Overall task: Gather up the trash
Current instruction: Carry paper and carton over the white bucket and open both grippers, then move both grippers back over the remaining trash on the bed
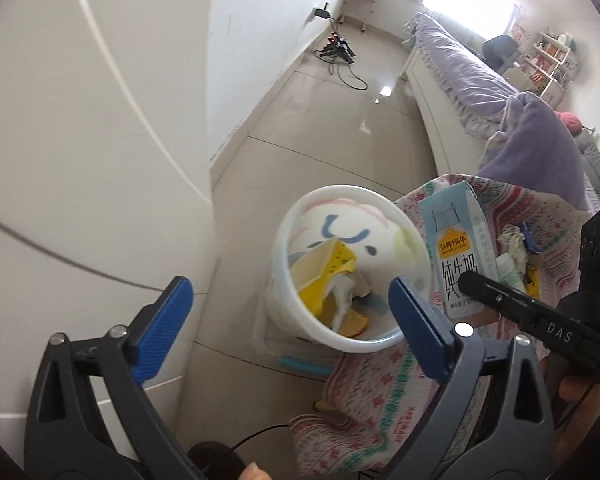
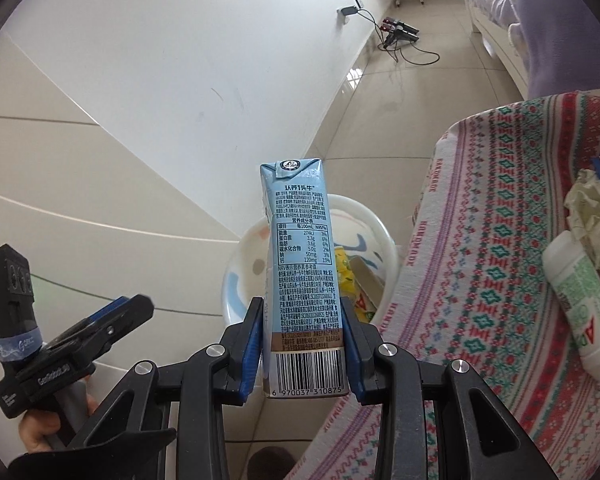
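A white bin [image 1: 340, 268] stands on the tiled floor [image 1: 340, 120], just beside a table covered by a patterned cloth [image 2: 500, 280]. The bin's inner wall bears a printed cartoon face. Inside it lie a yellow carton [image 1: 320, 276], crumpled white wrapping and an orange scrap; the items at the bottom overlap and cannot be told apart further.

The right gripper [image 2: 302, 344] is clenched on a light blue milk carton [image 2: 300, 264]. Its blue pads press the carton's two narrow sides near the barcode end. The carton is upright, above the bin's rim on the table side.

The left gripper [image 1: 292, 320] is released, its jaws spread wide with nothing between them, above the bin and the floor beside it.

On the cloth lie a white tube [image 2: 580, 304] with green print, a crumpled tissue [image 2: 592, 208] and a blue item that is cut off by the frame edge. In the right wrist view the carton hides much of the bin's interior. In the left wrist view the left gripper's right finger covers part of the bin's near rim.
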Motion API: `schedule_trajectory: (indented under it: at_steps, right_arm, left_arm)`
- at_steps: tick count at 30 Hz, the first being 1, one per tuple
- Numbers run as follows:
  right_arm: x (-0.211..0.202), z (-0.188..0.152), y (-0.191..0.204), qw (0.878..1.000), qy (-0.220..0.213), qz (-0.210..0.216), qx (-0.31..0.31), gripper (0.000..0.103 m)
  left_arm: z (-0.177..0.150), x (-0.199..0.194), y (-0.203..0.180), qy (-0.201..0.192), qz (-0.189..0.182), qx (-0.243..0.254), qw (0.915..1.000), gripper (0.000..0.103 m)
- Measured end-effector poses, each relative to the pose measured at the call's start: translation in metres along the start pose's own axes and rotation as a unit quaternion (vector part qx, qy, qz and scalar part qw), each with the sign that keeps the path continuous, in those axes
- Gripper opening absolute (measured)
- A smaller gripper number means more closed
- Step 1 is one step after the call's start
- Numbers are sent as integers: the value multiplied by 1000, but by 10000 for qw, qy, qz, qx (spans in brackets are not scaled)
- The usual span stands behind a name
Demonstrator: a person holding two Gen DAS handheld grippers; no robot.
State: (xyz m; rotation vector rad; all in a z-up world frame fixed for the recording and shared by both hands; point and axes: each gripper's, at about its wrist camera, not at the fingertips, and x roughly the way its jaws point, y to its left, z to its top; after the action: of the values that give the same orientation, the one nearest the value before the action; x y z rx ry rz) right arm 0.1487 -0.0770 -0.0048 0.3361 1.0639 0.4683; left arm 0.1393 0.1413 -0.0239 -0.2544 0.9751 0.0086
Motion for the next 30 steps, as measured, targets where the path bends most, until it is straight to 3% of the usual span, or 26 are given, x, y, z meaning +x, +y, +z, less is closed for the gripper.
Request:
schedule_trajectory:
  at_steps: [6,7,8,10,15,17,22,30]
  right_arm:
    - [20,7,-1,9999,-38,93,37,38]
    - [23,8,-2,9998,-70,159,69,46]
    - [25,10,-3,9997,-96,203,118,68]
    - [30,14,-6,9993,-188,215,229,93]
    - [30,18,-16,9992,-203,151,320,94]
    - [17,11,-17,9993,-199,72,297,103]
    - [9,12,-23,9978,-313,-574,82,103]
    - [-25,4,-46,9929,-426,-1102,144,103]
  left_arm:
    - [1,-1,7,25,134,34,9999,101]
    - [1,-1,7,29,129,39,9999,101]
    - [1,-1,5,29,129,48,9999,101]
    - [1,-2,3,25,146,72,9999,101]
    - [1,-3,6,38,148,26,9999,101]
    - [0,-2,6,45,159,16,9999,101]
    - [-2,-2,3,19,207,56,9998,102]
    - [-3,2,-14,76,218,80,9997,102]
